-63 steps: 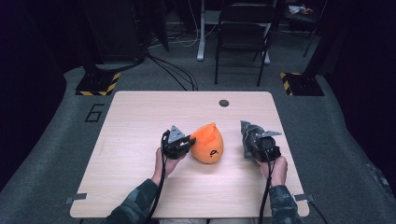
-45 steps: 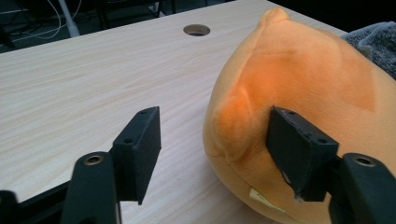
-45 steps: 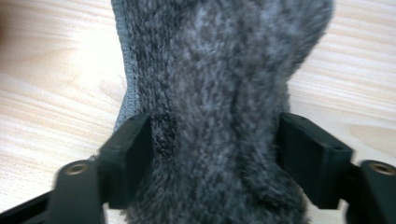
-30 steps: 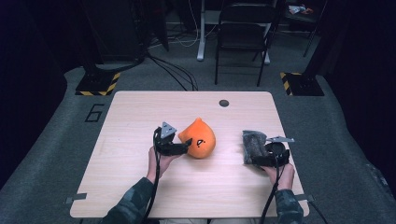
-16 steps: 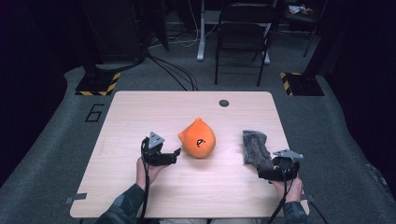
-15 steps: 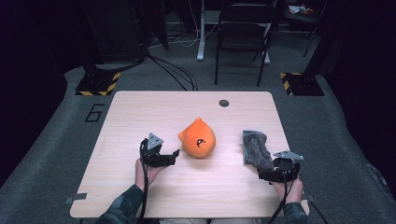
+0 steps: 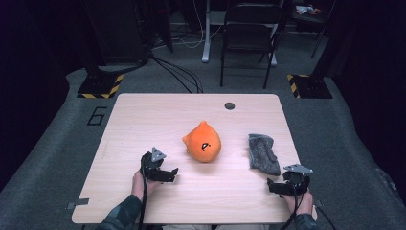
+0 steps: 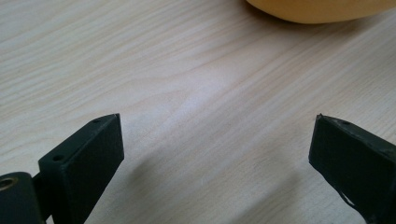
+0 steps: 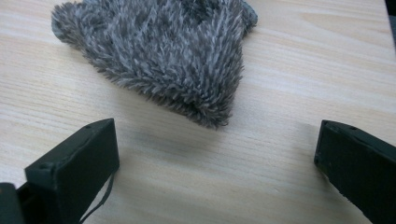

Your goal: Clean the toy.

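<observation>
A: Where are the two things?

B: In the high view the orange plush (image 7: 203, 143) sits mid-table (image 7: 143, 115), and the grey furry cloth (image 7: 264, 153) lies to its right, well apart from it.

A: And the hand-held grippers?

B: The left hand-held gripper (image 7: 168, 173) rests near the front edge, left of the plush and clear of it; its jaws have just been opening and stand apart with bare wood between them. The right hand-held gripper (image 7: 275, 186) sits just below the cloth, jaws apart too, gripping nothing.

A: Anything cut off?

B: The left gripper view catches the plush (image 8: 322, 9) as a bare orange rim at its top edge. The right gripper view gives the cloth's (image 9: 163, 56) bristly pile up close, its far end cropped. The plush's black mark is too small to read from above.
</observation>
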Motion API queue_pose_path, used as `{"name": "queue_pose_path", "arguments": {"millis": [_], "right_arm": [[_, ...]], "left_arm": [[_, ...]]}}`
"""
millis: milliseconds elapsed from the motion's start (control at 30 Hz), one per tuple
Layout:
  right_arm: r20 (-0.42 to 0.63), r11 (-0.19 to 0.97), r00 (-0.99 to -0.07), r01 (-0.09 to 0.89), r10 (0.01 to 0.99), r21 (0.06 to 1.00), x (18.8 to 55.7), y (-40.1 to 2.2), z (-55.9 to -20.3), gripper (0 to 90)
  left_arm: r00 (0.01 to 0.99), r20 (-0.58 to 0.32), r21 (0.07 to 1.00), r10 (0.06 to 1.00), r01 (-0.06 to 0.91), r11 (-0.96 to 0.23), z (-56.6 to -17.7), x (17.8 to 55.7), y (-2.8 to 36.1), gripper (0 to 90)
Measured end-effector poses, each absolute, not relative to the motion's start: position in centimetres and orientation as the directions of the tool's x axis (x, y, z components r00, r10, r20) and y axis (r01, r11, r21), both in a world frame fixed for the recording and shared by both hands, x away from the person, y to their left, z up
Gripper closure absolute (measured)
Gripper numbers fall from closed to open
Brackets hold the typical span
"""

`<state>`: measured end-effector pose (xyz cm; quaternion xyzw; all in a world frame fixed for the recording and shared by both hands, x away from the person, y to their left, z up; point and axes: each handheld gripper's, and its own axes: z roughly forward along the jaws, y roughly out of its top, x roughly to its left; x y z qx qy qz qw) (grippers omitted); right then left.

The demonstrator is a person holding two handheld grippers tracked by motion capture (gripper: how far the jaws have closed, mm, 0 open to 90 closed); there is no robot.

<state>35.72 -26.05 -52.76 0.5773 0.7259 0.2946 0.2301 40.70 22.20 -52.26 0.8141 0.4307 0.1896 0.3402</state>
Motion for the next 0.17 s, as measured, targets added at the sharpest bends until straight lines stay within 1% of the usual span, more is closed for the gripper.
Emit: {"name": "queue_pose_path", "arguments": {"millis": [67, 167], "right_arm": [[0.002, 0.162, -0.23, 0.69, 0.973, 0.706, 35.73, -25.99, -52.88, 0.0], [0.002, 0.159, -0.23, 0.682, 0.973, 0.714, 35.72, -25.94, -52.98, 0.0]], "left_arm": [[0.566, 0.015, 0.698, 0.824, 0.584, -0.414, -52.54, 40.88, 22.09, 0.6], [0.561, 0.016, 0.697, 0.827, 0.587, -0.412, -52.81, 41.02, 21.98, 0.0]]}}
